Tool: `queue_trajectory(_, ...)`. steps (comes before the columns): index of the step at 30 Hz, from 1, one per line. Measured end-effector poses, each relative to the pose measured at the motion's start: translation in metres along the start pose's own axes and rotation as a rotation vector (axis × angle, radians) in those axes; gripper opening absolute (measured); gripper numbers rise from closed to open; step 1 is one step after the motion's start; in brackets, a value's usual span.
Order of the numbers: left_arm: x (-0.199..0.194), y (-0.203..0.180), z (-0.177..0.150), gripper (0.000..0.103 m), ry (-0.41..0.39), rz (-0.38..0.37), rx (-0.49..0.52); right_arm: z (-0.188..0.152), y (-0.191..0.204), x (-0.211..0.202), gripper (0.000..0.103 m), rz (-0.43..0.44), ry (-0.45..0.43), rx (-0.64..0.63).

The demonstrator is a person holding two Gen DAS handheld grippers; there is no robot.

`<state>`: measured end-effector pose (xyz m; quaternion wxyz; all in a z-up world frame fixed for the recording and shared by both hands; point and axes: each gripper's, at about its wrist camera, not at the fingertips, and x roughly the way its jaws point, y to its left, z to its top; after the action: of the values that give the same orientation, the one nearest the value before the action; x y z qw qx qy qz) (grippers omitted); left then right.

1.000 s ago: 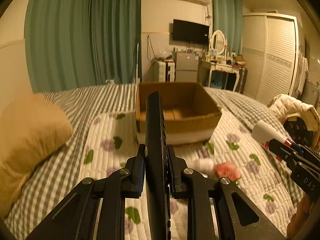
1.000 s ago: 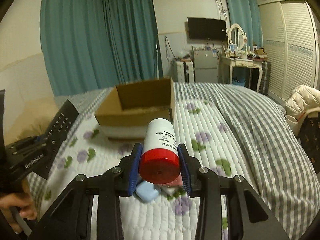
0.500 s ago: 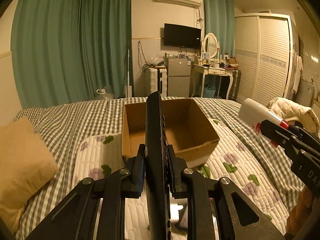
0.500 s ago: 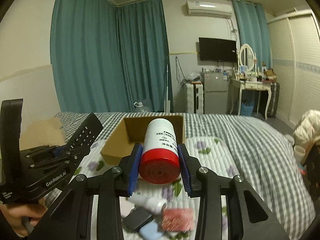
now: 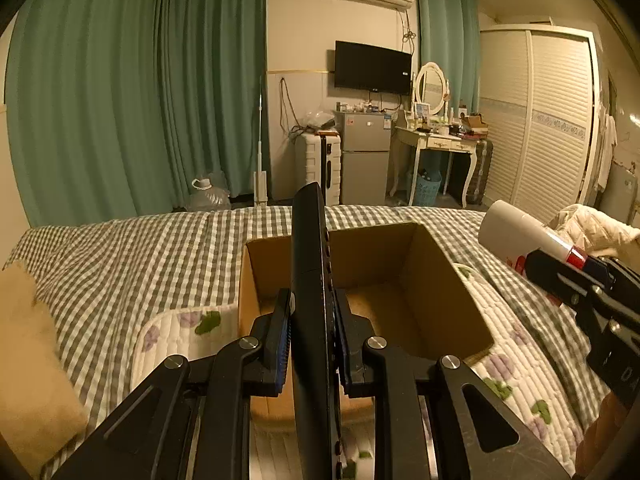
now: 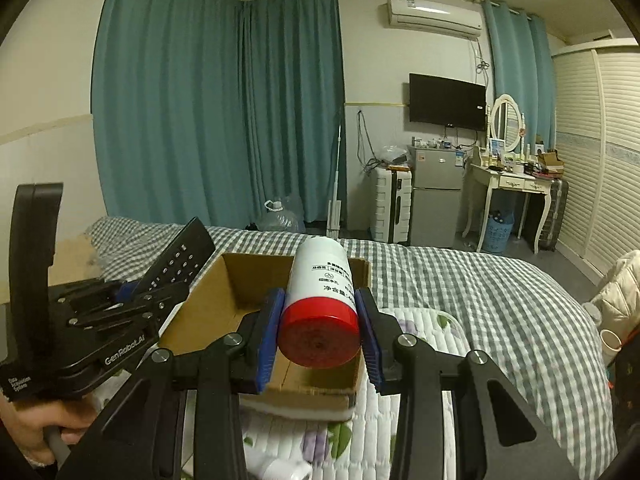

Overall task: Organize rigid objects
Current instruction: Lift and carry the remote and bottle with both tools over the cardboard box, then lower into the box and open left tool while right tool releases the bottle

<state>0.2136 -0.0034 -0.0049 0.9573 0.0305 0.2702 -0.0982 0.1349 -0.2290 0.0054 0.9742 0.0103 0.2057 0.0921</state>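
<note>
left gripper (image 5: 310, 332) clamped a black remote (image 5: 308, 280) edge-up, above the cardboard box (image 5: 448, 292) | right gripper (image 6: 320, 330) gripped a white bottle (image 6: 322, 284), red cap toward camera, box directly below-ahead

My left wrist view is dim and yellow-tinted, my right wrist view cooler and bluish. Both bend strongly outward, with black vignetted corners; the lower right bedspread (image 5: 520, 364) blurs.
</note>
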Motion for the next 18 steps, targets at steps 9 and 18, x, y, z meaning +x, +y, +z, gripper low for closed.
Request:
queue_trajectory(9, 0.055, 0.004, -0.006, 0.02, 0.072, -0.001, 0.004, -0.018, 0.011, 0.076, 0.036, -0.011, 0.12, -0.049)
queue_trajectory(18, 0.096, 0.004, -0.023, 0.02, 0.169, -0.005, 0.014, -0.04, 0.002, 0.12, 0.036, -0.048, 0.244, -0.073)
